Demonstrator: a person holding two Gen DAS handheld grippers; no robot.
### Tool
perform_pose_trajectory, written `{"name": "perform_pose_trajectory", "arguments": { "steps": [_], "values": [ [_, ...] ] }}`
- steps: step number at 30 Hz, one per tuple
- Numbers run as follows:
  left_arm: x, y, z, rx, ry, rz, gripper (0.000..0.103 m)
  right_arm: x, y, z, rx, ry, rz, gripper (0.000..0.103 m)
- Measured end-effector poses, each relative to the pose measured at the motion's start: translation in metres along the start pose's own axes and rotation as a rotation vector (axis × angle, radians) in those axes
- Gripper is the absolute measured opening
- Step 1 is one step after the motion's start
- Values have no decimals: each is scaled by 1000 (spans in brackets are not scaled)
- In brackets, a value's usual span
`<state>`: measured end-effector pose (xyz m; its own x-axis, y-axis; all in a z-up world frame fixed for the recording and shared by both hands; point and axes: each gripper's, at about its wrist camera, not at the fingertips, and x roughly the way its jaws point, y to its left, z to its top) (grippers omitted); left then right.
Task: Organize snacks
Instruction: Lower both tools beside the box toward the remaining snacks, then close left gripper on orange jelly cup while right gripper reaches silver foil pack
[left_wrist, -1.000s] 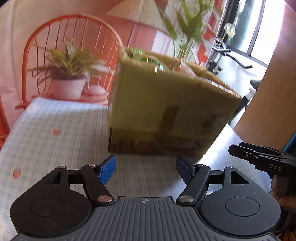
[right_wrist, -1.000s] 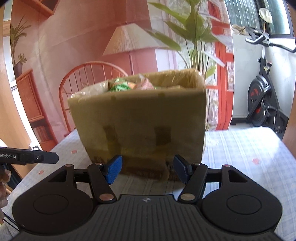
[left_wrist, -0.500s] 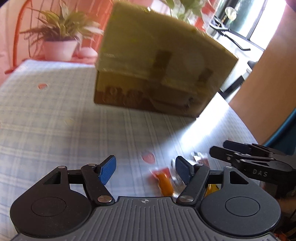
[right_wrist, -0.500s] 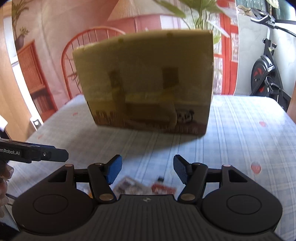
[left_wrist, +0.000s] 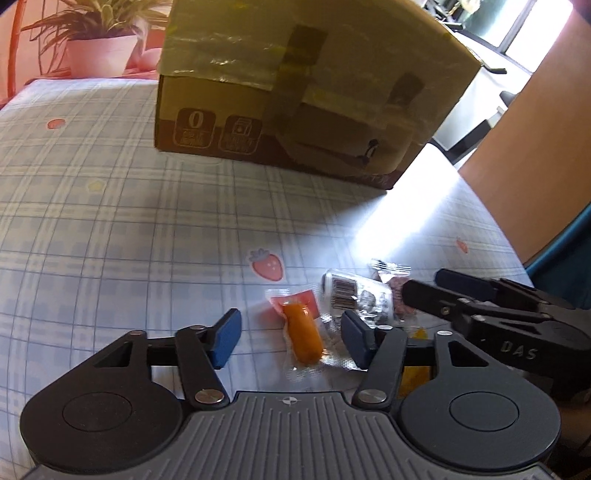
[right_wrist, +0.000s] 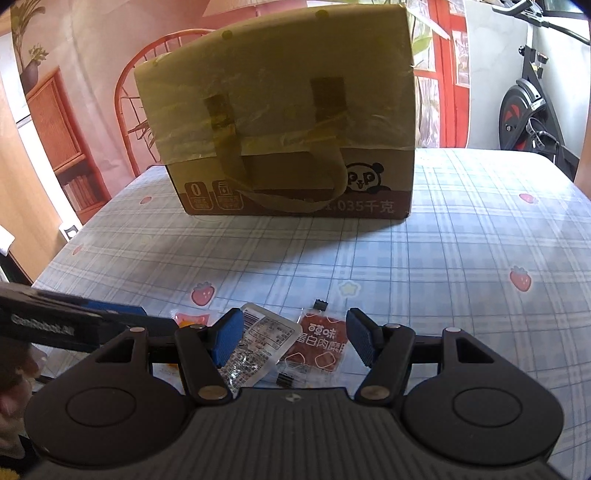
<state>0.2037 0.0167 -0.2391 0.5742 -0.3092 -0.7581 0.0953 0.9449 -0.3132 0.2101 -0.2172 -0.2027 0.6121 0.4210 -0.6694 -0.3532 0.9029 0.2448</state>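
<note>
A cardboard snack box (left_wrist: 303, 92) stands at the far side of the table; it also shows in the right wrist view (right_wrist: 284, 122). Small snack packets lie near the front edge. An orange sausage packet (left_wrist: 301, 332) lies between the fingers of my open left gripper (left_wrist: 290, 334). A clear barcode packet (left_wrist: 354, 295) lies just right of it. My open right gripper (right_wrist: 291, 341) hovers over that clear packet (right_wrist: 258, 343) and a red-brown meat packet (right_wrist: 321, 347). The right gripper also shows in the left wrist view (left_wrist: 491, 310).
The table has a checked blue cloth with strawberry prints (right_wrist: 480, 240). A potted plant (left_wrist: 99, 48) and an orange chair (right_wrist: 147, 85) stand behind the box. An exercise bike (right_wrist: 532, 103) stands at the right. The table's right edge (left_wrist: 495, 221) is near.
Both grippers have pulled back from the box and tilted down toward the table. The loose packets have come into view between the fingers. Both stay open.
</note>
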Motion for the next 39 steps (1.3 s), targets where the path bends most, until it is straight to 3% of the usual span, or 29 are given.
{"name": "perform_pose_trajectory", "arguments": {
  "steps": [1, 6, 9, 11, 25, 39],
  "values": [
    [0, 1, 0, -3, 0, 2, 51, 0, -1, 0, 4, -1, -1, 65],
    [4, -5, -2, 26, 17, -4, 47, 1, -7, -2, 29, 1, 2, 65],
    [7, -8, -4, 38, 25, 3, 39, 3, -9, -3, 37, 4, 6, 65],
    [9, -7, -4, 28, 27, -8, 23, 3, -10, -3, 39, 3, 6, 65],
    [16, -5, -2, 34, -3, -18, 21, 5, -4, -6, 45, 25, 19, 65],
    [-1, 28, -3, -22, -61, 52, 21, 15, 30, -15, -67, 98, 76, 60]
  ]
}}
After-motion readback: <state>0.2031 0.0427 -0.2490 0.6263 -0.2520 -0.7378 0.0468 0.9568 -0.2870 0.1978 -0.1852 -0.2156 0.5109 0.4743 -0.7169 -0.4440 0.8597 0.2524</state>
